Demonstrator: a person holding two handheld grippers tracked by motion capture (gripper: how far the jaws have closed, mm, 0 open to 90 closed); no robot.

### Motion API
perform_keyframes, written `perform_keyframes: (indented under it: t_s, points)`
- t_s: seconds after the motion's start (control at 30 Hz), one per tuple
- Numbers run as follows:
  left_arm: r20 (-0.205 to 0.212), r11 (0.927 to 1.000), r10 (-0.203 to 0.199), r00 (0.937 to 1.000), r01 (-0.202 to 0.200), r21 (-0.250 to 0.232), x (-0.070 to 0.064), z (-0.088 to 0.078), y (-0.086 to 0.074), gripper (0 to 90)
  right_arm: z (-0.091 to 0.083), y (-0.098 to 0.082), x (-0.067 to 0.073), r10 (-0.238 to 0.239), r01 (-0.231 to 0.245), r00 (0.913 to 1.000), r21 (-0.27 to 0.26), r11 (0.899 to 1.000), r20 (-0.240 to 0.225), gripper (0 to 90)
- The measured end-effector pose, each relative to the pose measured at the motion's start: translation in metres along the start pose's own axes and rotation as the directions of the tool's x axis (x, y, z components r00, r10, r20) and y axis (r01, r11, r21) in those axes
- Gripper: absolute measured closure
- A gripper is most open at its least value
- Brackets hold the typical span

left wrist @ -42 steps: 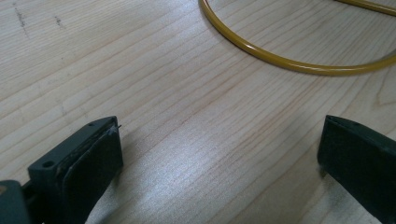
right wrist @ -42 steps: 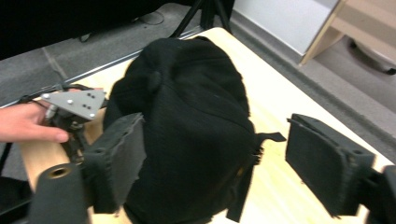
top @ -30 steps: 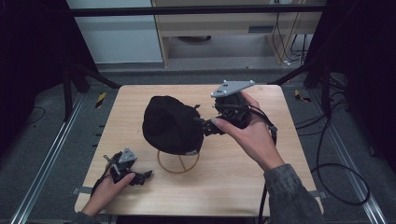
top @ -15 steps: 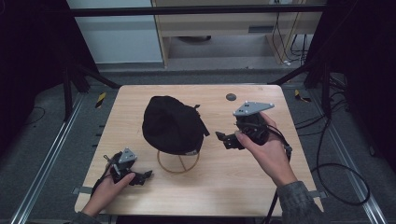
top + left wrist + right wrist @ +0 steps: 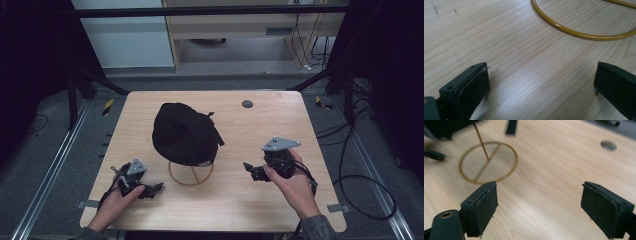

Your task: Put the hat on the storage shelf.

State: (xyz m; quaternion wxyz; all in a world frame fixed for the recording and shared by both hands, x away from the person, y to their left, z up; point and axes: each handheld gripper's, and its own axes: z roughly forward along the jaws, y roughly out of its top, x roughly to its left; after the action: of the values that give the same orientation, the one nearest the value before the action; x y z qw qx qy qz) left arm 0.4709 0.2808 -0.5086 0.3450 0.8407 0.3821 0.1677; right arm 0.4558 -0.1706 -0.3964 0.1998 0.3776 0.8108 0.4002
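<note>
A black cap (image 5: 184, 132) sits on top of a thin gold wire stand (image 5: 190, 173), near the middle of the pale wooden surface (image 5: 280, 120). The cap's rounded crown faces up and hides the upper part of the stand. A black strap (image 5: 216, 131) hangs off its right side. Below it, the stand's round ring base lies flat on the wood, crossed by one straight bar, with a slim stem rising from its centre.

Black cap (image 5: 184, 133) on yellow wire stand (image 5: 190, 173), pale wood-grain table (image 5: 280, 120), black claw pads (image 5: 486, 205).
</note>
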Motion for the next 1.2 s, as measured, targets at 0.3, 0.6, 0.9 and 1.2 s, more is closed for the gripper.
perform_keyframes:
  t_s: [0.3,0.6,0.9,1.2]
  points:
    - [0.002,1.0000,0.000,1.0000,0.000,0.001,0.000,0.000,0.000,0.0,0.025,-0.045,-0.004,0.062,-0.062,0.9981,0.082,0.995,0.007,14.6]
    - [0.000,1.0000,-0.001,1.0000,0.001,-0.001,0.000,0.000,0.000,0.0,0.041,-0.065,-0.011,0.103,-0.103,0.9946,0.119,0.988,-0.001,14.3]
    - [0.001,1.0000,0.000,1.0000,0.000,-0.001,0.000,0.000,0.000,0.0,0.055,-0.074,-0.022,0.176,-0.179,0.9836,0.092,0.980,0.040,13.3]
    - [-0.001,1.0000,0.003,1.0000,-0.003,-0.001,0.000,0.000,0.000,0.0,0.075,-0.089,-0.017,0.123,-0.137,0.9829,0.098,0.986,0.137,6.6]
